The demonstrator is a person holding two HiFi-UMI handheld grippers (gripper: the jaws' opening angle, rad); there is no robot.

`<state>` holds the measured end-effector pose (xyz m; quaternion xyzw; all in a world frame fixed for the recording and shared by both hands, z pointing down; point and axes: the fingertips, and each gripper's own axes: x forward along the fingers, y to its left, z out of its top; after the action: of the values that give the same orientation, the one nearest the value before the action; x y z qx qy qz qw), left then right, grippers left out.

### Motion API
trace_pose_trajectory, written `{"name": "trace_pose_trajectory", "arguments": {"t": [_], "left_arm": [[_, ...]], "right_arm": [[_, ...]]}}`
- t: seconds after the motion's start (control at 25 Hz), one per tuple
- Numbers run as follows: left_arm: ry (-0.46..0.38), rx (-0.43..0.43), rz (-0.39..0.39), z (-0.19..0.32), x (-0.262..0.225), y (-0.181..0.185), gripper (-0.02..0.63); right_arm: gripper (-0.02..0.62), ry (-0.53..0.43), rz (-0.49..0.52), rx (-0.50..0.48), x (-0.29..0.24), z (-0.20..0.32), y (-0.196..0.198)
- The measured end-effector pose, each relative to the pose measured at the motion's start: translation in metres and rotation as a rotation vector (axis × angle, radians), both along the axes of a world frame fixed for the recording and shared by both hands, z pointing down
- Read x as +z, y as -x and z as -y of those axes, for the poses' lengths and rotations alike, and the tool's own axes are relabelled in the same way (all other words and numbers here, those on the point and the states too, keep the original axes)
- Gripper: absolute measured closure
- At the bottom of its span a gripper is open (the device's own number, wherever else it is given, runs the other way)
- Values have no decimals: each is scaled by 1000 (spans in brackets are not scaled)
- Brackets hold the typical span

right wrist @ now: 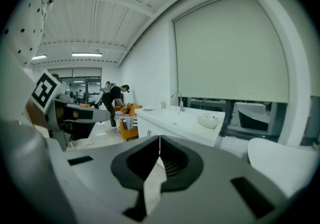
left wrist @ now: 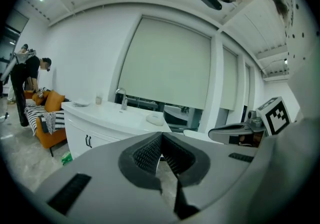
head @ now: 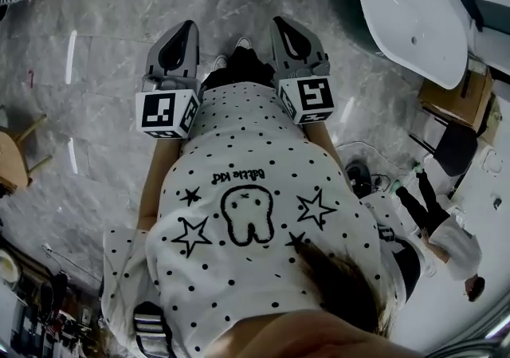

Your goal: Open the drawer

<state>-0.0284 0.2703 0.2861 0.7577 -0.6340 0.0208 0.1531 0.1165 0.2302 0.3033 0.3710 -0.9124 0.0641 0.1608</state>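
In the head view I hold both grippers out in front of me over a grey marble floor (head: 103, 109). The left gripper (head: 186, 28) is shut and holds nothing. So is the right gripper (head: 280, 23); its jaws meet at the tips. Ahead, still some way off, stands a white cabinet (left wrist: 95, 135) with dark handles (left wrist: 88, 141), a counter top and a faucet (left wrist: 121, 98). The same cabinet (right wrist: 165, 127) shows in the right gripper view past the shut jaws. I cannot make out a drawer front.
A white tub (head: 410, 17) stands at the right, with cardboard boxes (head: 458, 97) behind it. An orange sofa (left wrist: 50, 118) and a bending person (left wrist: 22, 83) are left of the cabinet. Another person (head: 438, 229) stands at my right.
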Motion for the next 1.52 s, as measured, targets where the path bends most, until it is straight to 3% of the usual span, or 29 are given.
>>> {"name": "trace_pose_trajectory", "arguments": {"t": [0.36,0.6,0.84,1.08,1.52], "left_arm": [[-7,-1,32,40,-5,-14,601],[-17,-31,31,59,-4,-15,601],[-32,-4,36,80,0,-30,601],[-21,27,16,97,4,-46,601],[-2,56,-32,120,10,-40,601]], "right_arm": [[581,-11,11,-67,-8,43,3],[581,-14,15,-59,-5,66,-5],[581,-29,6,-46,-2,87,-16],[581,-28,-5,-37,2,102,-28],[581,-11,-32,-9,11,121,-24]]}}
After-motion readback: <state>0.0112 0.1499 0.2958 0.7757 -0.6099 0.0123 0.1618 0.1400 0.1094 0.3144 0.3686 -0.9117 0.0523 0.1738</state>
